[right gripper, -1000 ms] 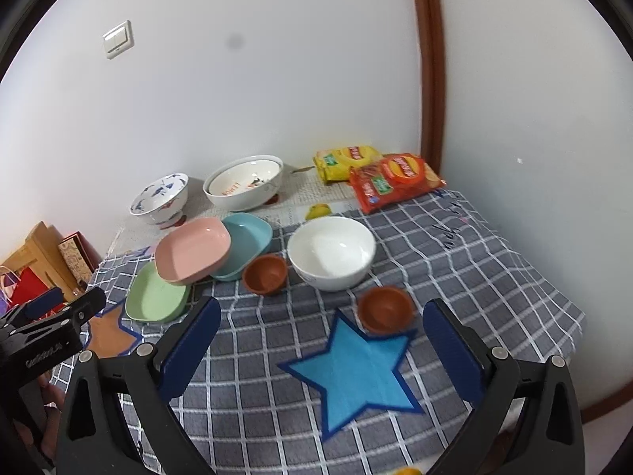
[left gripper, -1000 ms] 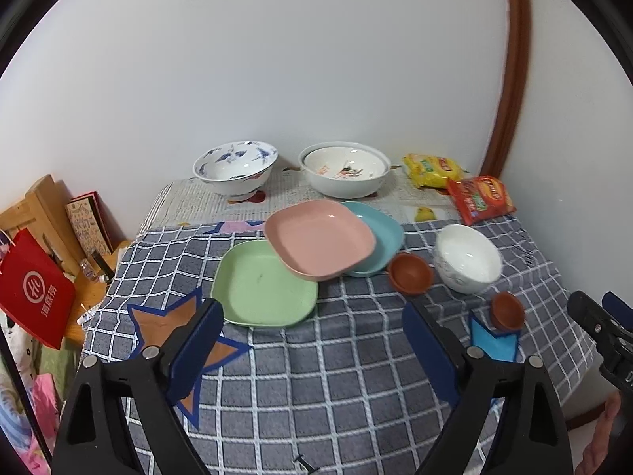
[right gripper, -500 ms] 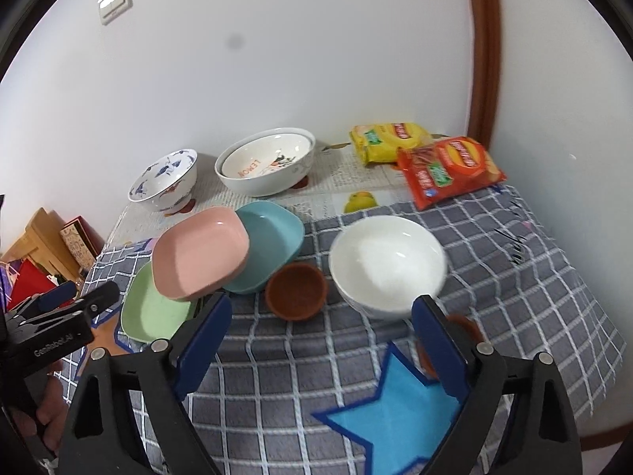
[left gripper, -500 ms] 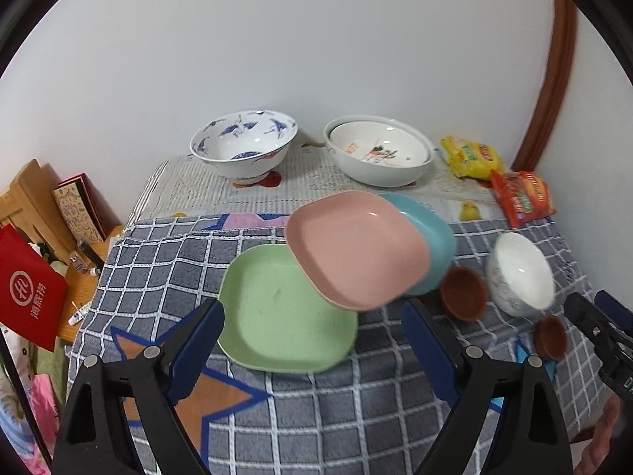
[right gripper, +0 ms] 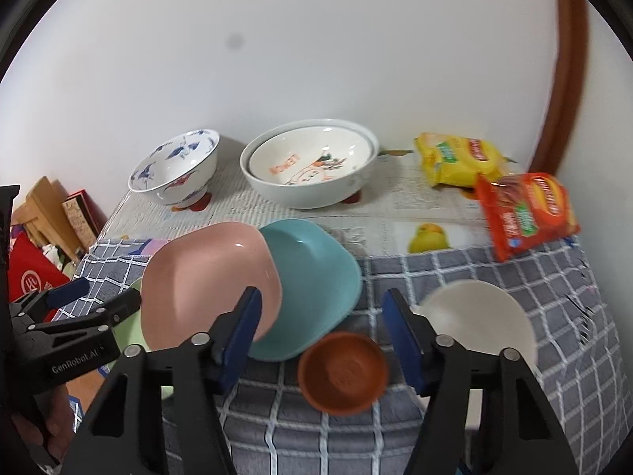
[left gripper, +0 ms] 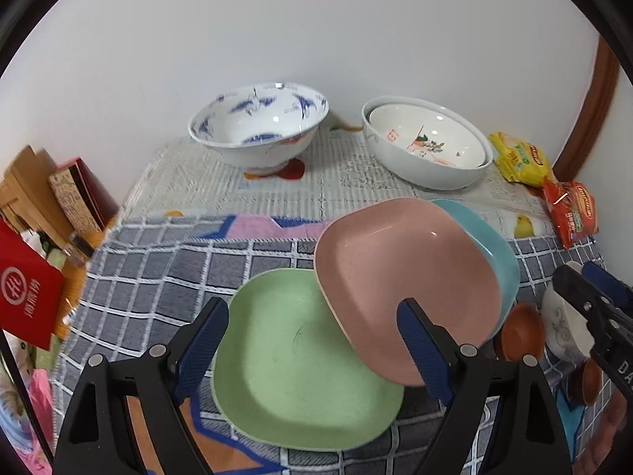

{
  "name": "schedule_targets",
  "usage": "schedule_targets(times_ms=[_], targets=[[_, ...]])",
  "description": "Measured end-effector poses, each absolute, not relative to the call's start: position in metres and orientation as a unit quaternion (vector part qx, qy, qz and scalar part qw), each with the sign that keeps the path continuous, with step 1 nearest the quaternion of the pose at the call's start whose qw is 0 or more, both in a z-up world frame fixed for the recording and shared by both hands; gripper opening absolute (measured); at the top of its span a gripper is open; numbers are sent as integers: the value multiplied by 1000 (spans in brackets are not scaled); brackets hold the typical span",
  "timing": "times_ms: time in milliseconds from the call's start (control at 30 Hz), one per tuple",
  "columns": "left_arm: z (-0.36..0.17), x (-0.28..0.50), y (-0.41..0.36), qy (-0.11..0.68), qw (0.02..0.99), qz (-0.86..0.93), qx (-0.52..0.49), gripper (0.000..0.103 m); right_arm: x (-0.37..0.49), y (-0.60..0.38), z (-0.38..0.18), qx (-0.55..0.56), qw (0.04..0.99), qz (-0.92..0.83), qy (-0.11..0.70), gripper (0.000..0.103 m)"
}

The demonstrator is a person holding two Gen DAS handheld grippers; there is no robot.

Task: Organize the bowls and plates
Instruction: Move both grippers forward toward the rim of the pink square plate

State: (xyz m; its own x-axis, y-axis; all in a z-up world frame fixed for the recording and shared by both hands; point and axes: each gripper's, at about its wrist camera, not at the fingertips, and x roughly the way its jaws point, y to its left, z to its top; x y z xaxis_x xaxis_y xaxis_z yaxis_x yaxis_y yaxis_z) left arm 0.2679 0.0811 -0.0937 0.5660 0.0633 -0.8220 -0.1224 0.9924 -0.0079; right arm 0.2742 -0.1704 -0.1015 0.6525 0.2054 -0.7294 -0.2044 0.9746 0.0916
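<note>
The left gripper [left gripper: 312, 350], closing above the square green plastic plate [left gripper: 300, 360], grips nothing; the right gripper [right gripper: 322, 330], closing above the small brown clay bowl [right gripper: 342, 372] beside that plate, is also empty.

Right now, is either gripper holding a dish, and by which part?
Neither holds anything. The left gripper is closing above the green plate without touching it. The right gripper is closing toward the small brown bowl, fingers not yet on its rim.
</note>
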Motion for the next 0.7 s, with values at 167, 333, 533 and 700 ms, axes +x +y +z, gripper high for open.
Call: schedule_targets(times_ms=[167, 333, 533, 700], targets=[[-104, 283, 83, 465, 882, 51, -54, 78, 294, -156, -116, -11, 905, 130, 405, 58], [-112, 295, 81, 469, 880, 46, -52, 73, 309, -144, -131, -24, 896, 145, 418, 54], [-122, 304, 74, 477, 877, 41, -37, 66, 322, -137, -145, -23, 886, 156, 435, 49], [-129, 308, 73, 486, 873, 34, -38, 55, 328, -130, -154, -31, 882, 159, 442, 43]])
